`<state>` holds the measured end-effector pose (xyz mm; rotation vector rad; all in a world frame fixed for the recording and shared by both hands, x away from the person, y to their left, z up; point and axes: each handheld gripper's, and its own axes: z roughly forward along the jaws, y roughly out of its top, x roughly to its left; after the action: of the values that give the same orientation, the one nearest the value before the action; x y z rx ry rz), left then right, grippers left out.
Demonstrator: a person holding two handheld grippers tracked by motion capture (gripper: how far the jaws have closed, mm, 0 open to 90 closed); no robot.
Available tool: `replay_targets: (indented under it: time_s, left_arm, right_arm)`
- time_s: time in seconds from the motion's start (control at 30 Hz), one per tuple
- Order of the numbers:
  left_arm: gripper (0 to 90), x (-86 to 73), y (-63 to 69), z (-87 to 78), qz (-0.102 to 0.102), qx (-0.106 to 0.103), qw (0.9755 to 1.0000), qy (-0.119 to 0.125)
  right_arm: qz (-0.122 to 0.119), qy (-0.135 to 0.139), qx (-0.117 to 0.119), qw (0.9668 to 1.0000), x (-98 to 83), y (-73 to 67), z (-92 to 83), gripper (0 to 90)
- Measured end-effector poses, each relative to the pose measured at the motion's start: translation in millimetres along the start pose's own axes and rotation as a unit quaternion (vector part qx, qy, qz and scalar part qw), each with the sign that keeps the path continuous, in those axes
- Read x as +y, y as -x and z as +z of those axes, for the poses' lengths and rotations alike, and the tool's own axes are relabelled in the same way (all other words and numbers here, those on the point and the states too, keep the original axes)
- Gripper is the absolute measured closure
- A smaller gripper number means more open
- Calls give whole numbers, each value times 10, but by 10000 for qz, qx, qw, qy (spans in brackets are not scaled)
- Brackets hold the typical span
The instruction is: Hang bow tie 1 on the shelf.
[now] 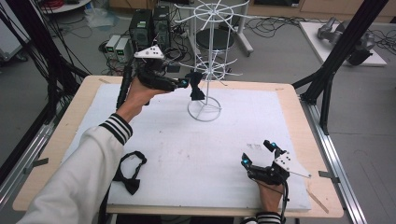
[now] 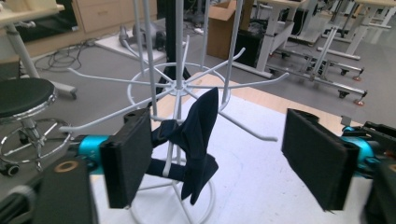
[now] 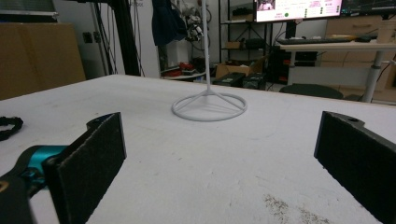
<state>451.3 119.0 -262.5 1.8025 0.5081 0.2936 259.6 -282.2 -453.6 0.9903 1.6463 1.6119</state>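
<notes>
**Two bow ties, one rack, two grippers with jaws apart**

There are two bow ties. A dark blue bow tie hangs on the white wire rack, just above centre of the high view; in the left gripper view it drapes over a lower prong of the rack, in the middle of the frame. A second, black bow tie lies flat on the white mat at the lower left, close to the mat's near edge and beside the person's sleeve.

The one rack stands on its ring base at the upper middle of the mat; the ring sits at the centre of the right gripper view.

The left gripper, raised at the upper left of centre, has its jaws spread wide and holds nothing; the blue bow tie hangs just past its left pad, but contact cannot be judged. The right gripper rests low at the lower right, near the mat's near edge, jaws also wide apart and empty.

Between the rack's base and the near edge, the middle of the mat lies bare, with faint dark specks just ahead of the right gripper.
</notes>
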Motion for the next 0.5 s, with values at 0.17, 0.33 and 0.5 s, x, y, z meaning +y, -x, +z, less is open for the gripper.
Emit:
replay_targets:
  time_s: [0.17,0.33,0.5]
  left_arm:
    - [208,-79,0,-243,36,24,9999,116]
    - [199,-173,28,-526,176,9,9997,187]
    - [199,-298,35,-777,210,48,9993,321]
  right_arm:
    - [-14,-28,-18,10000,2,6,10,14]
    - [-1,-41,-16,10000,4,5,9,14]
    - [-17,-37,-22,10000,3,5,10,14]
